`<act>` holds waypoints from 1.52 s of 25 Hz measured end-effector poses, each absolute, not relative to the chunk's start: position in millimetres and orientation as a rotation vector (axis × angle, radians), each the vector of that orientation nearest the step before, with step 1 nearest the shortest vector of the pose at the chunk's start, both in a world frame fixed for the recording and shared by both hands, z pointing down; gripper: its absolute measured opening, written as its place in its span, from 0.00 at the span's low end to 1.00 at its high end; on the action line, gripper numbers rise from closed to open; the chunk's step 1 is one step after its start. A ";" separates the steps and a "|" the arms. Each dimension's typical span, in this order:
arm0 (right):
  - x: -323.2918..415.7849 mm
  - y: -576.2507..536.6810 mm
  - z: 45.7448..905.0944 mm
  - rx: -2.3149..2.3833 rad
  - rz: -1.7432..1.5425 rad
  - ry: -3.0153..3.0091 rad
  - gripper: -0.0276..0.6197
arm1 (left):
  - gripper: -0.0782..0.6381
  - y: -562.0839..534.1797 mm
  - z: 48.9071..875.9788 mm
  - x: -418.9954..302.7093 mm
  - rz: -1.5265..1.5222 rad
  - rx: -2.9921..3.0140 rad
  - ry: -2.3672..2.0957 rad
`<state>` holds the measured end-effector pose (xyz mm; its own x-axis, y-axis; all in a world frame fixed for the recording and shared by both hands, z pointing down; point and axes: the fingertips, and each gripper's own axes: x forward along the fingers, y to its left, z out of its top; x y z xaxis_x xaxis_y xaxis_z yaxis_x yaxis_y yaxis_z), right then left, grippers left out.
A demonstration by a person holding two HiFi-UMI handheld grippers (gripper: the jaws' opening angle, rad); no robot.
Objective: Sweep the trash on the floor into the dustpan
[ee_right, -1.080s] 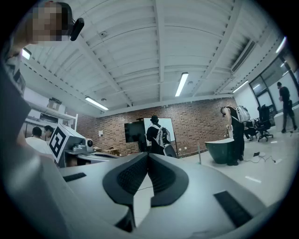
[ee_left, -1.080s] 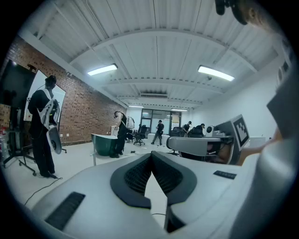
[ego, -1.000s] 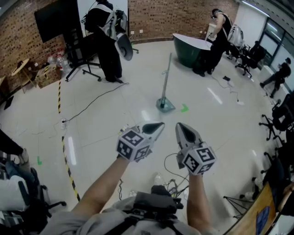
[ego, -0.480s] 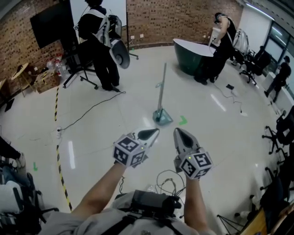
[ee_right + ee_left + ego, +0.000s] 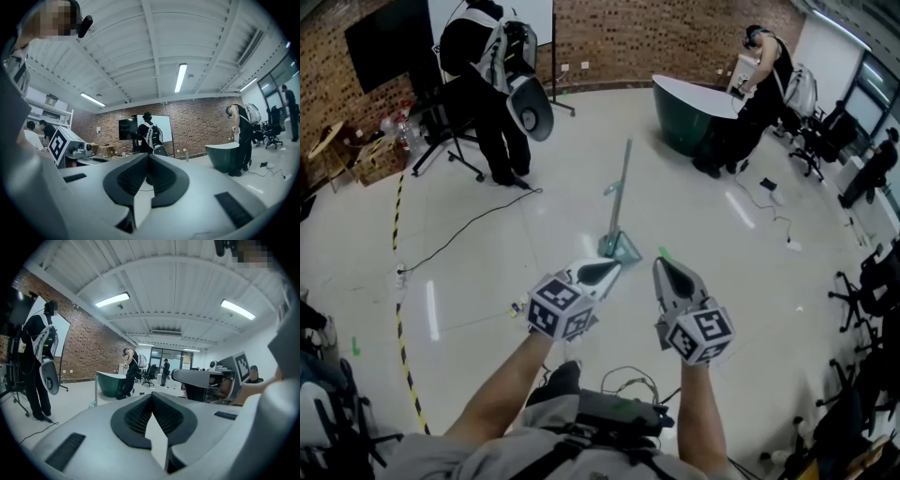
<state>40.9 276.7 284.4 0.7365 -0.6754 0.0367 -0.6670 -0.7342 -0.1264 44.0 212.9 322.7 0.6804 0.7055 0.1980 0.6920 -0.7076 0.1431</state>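
Head view: a pale, glossy floor (image 5: 487, 234) spans the room. Standing upright on it, ahead of both grippers and well apart from them, is a long-handled tool (image 5: 622, 192) with a teal head (image 5: 619, 248) resting on the floor. Whether this is the dustpan or the broom cannot be told.

The left gripper (image 5: 602, 273) and right gripper (image 5: 667, 274) are both closed with nothing between the jaws, as each gripper view confirms.

A small green scrap (image 5: 664, 252) lies just beside the teal head and is possibly the trash.

Assessment: the tool looks light and stiff. It stands free, so a knock would likely tip it. The thin, smooth shaft may twist or slip between the pads. A hold on the upper shaft seems soundest, with the jaws opened first. The scrap looks very light and liable to skid on the polished floor.
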 end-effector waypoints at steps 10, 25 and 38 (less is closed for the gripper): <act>217.2 259.2 293.3 -2.901 -0.239 0.991 0.05 | 0.11 190.6 348.5 224.4 0.407 2.797 1.234; 398.7 261.7 322.9 -2.841 -0.269 1.090 0.05 | 0.11 195.7 390.2 399.7 0.519 2.882 1.134; 535.3 244.0 376.7 -2.567 -0.451 1.633 0.10 | 0.39 193.8 529.1 522.7 0.981 2.942 0.911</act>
